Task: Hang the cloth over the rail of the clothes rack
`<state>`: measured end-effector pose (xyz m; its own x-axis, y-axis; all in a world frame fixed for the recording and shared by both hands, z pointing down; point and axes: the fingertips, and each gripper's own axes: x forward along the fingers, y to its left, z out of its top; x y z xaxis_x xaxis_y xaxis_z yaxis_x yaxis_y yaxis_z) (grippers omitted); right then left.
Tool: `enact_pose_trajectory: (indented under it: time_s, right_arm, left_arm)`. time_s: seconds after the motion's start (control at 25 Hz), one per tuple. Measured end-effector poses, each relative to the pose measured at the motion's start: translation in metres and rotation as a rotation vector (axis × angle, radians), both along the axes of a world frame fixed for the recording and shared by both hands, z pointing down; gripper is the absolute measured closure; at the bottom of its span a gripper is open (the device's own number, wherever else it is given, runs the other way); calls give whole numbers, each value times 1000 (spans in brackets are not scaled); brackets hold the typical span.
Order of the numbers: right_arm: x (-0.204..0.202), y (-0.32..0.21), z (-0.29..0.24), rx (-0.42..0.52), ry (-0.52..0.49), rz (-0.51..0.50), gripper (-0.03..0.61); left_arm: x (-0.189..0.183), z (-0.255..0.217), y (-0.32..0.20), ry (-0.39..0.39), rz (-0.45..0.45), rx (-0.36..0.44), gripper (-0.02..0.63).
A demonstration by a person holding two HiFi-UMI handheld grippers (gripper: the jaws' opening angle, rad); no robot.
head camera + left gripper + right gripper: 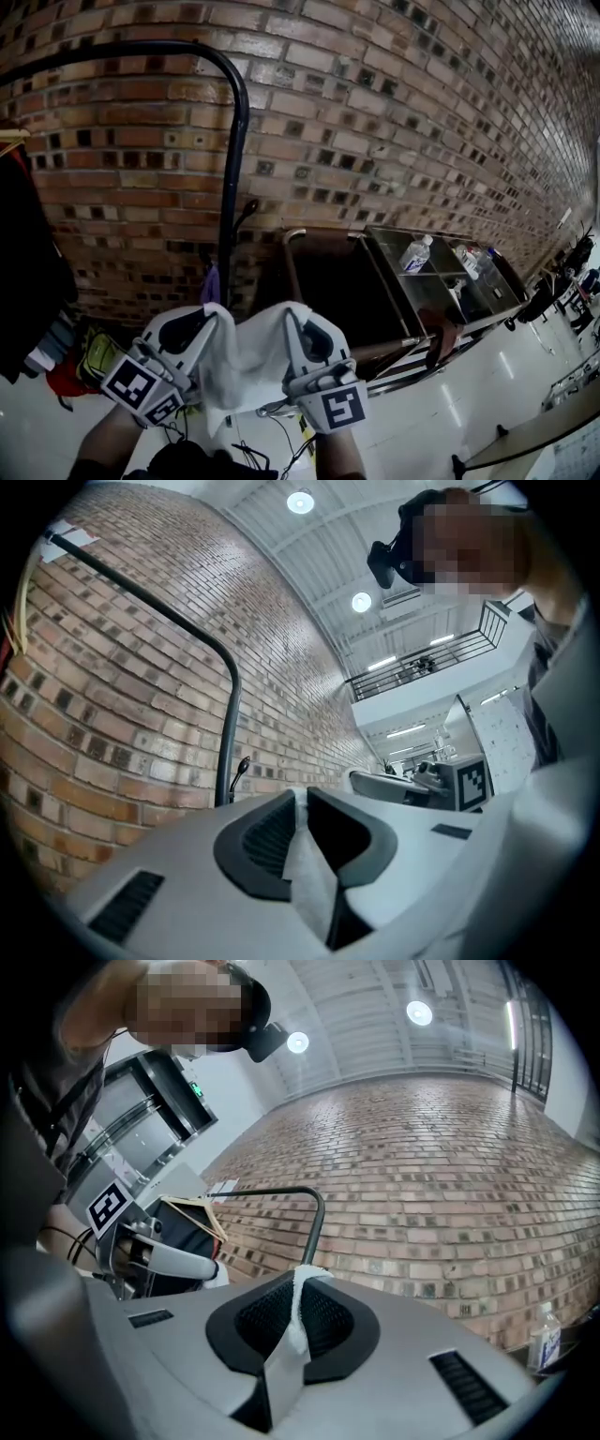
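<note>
Brick wall [422, 112] behind, left gripper [208, 325] and right gripper [294, 330] each clamp an edge of the apparently limp cloth [247, 364], rail [141, 49] above.

Both hand-held grippers [208, 321] [292, 321] pinched tight

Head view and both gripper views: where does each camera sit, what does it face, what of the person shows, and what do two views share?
Head view: on the head, looking down at the cloth held by the left gripper and right gripper; forearms show.
Left gripper view: on that gripper, facing up to the brick wall; the person's torso shows.
Right gripper view: on that gripper, facing the wall; the torso shows too.
Shared: both gripper views show the rail and pinched cloth.
</note>
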<state>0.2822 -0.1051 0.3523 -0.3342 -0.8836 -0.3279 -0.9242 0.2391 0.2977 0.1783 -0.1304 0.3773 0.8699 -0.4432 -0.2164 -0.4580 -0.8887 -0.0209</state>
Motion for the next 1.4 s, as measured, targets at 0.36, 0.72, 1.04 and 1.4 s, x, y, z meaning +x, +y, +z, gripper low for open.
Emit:
enact_pose_trajectory:
  time_s: [0.36,0.72,1.04,1.4]
  right_arm:
    - [10,-30,-6,-12,4,102,546]
    - [16,-58,-25,-15,-34,201,546]
    - [38,-89,-34,-44,5,280,546]
    - [83,-114,-98,91,-107,168,546]
  left_arm:
    - [39,-3,-34,-3,103,-21,534]
    - [56,-18,-69,-2,154,17,534]
    - [85,-32,-94,-19,186,30,534]
    - [137,-94,-110,18,189,97,534]
